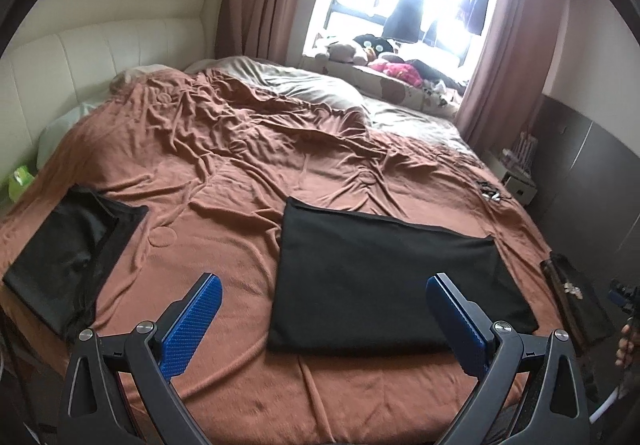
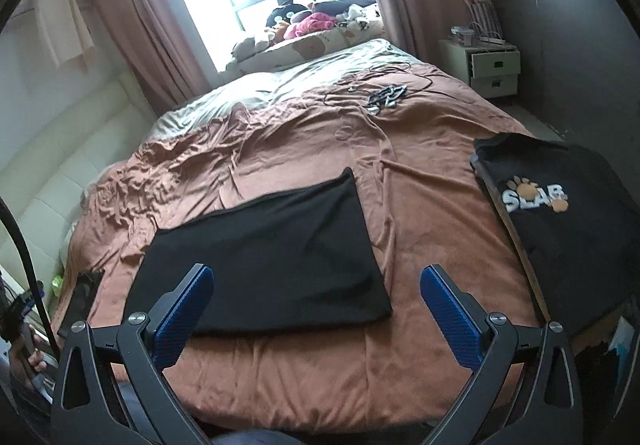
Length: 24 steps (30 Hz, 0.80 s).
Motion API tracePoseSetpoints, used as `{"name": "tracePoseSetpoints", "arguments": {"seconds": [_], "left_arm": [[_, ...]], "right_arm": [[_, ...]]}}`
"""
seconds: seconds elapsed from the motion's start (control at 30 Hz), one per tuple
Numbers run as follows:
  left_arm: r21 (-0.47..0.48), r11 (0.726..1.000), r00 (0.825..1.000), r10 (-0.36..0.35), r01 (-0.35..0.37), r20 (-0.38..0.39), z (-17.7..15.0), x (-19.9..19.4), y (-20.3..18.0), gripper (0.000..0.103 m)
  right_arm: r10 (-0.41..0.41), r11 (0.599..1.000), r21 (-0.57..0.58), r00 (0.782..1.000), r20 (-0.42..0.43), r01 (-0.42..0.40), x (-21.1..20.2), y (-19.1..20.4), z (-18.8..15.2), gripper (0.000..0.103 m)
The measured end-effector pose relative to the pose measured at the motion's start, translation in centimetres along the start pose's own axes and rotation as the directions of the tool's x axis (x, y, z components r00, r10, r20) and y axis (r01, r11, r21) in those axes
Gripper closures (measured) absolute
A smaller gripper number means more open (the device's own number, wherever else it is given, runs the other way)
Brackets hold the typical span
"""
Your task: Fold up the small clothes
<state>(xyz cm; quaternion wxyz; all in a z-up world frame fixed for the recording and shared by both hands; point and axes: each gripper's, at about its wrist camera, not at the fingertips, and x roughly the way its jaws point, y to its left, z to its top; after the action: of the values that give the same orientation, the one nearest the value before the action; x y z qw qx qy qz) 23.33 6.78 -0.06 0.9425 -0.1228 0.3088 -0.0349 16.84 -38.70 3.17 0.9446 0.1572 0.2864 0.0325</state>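
Black tray-like item with dark contents (image 1: 68,257) sits at the bed's near left corner; can't tell if it's a bin or a folded pile

Black garment (image 1: 384,277), already folded into a flat rectangle, lies on the brown bedspread (image 1: 224,173) near the bed's near edge, roughly mid-width. Judged light, soft, floppy, a bit grippy on the fleecy cover, not fragible to crush; it will sag and unfold if lifted from 1 point. Best hold looks like the 2 near corners or the 2 short ends, pinching all layers together, 1 gripper each. Long axis runs roughly across the bed, side to side, skewed: in the left wrist view the left end reaches further toward the headboard (image 1: 80,61), and the right end sits closer to the near edge. No clear neckline or hem visible, so which way it points can't be told

Left gripper (image 1: 324,297) hovers above the near edge, jaws spread wide, holding nothing, blue pads (image 1: 192,329) clear of the cloth. Right gripper (image 2: 316,289) likewise wide apart and empty, hovering over the garment's near right portion

Second black garment with "SLAB" print (image 2: 560,213) lies folded at the bed's near right corner, on a board-like thing, apart from the first. Cables (image 2: 384,95) lie toward the far right edge
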Motion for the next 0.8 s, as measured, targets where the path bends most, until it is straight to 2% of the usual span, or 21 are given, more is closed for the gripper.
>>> {"name": "tracePoseSetpoints", "arguments": {"seconds": [0.23,0.6,0.8], "left_arm": [[-0.021,1.000,1.000,-0.007,0.006,-0.016,-2.3,-0.9,0.3,0.001],[-0.057,0.998,0.998,-0.003,-0.001,-0.065,-5.0,-1.2,1.1,0.016],[-0.104,0.995,0.996,-0.015,0.006,-0.085,-6.4,-0.4,2.3,0.019]], "right_arm": [[0.013,1.000,0.024,1.000,-0.005,-0.013,-0.5,-0.7,-1.6,0.000],[0.058,0.994,0.090,0.998,0.006,-0.058,-0.2,-2.7,-5.1,0.000],[0.048,0.991,0.128,0.998,-0.038,-0.043,1.1,-3.7,-6.8,0.003]]}}
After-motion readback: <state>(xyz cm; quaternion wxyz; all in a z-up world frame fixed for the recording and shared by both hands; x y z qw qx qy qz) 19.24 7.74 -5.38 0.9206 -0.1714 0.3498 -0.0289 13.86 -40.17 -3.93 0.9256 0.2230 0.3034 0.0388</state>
